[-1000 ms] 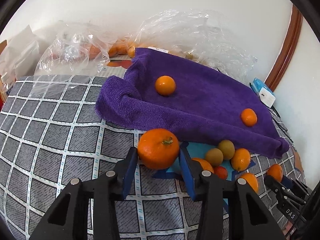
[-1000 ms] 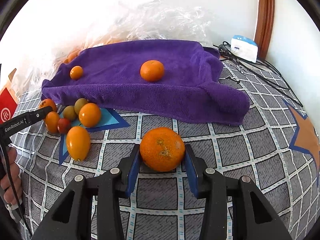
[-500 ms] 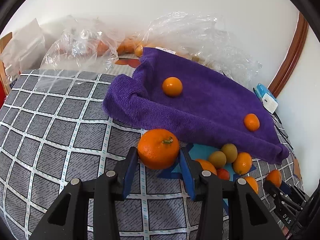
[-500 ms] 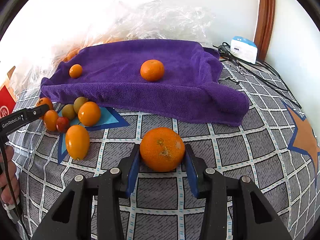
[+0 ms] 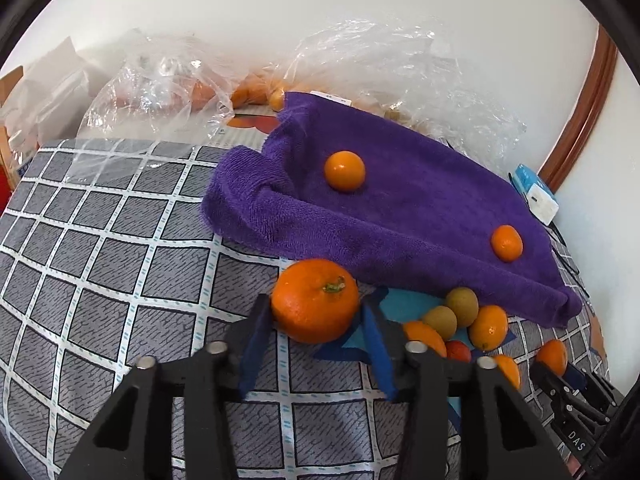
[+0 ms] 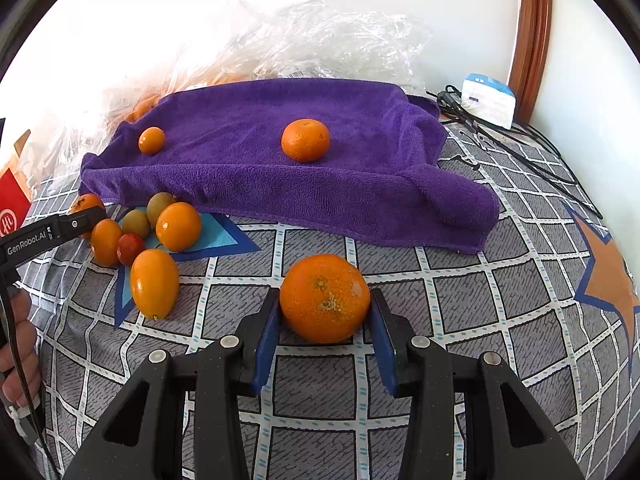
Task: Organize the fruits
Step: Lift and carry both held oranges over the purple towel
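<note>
My left gripper (image 5: 316, 312) grips a stemmed orange (image 5: 315, 301) near the purple towel (image 5: 400, 216); my right gripper (image 6: 324, 312) clamps another orange (image 6: 325, 298) before it.

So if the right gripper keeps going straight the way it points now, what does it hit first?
Holding its orange, the right gripper points down at the checked cover, so probably that bare patch just ahead, short of the purple towel. Depth is unclear.
</note>
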Demonstrator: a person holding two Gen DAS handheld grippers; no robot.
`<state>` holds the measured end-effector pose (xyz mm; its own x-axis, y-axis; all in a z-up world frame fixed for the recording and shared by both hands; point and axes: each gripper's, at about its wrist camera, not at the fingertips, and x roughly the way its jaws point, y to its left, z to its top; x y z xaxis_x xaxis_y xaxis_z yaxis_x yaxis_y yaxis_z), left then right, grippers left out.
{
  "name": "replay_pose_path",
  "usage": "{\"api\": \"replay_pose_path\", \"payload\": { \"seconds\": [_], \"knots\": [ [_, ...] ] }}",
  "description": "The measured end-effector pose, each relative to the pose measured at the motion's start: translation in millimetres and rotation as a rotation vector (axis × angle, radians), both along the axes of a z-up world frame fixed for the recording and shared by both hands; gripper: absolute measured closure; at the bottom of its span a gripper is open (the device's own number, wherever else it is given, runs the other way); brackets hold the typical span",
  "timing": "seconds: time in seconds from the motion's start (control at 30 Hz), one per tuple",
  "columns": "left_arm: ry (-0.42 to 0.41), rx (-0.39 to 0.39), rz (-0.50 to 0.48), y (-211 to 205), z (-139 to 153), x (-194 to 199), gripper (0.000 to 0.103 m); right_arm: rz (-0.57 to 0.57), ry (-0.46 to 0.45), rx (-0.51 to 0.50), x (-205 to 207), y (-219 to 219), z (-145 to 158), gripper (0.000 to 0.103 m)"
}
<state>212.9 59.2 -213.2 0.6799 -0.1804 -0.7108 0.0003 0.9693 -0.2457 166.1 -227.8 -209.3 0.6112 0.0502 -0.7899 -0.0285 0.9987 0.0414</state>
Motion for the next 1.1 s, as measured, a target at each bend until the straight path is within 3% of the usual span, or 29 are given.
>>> {"api": "replay_pose_path", "payload": {
  "seconds": [0.53, 1.1],
  "knots": [
    [-0.125, -0.045, 0.082, 18.2, 23.0, -18.7, 0.063, -0.001, -0.042, 0.049, -6.6, -6.7, 5.6, 0.061],
    [-0.178, -0.040, 0.124, 23.1, 36.1, -27.5, 0.063, 0.004, -0.051, 0.102, -9.7, -13.7, 9.0, 0.061]
  ]
}}
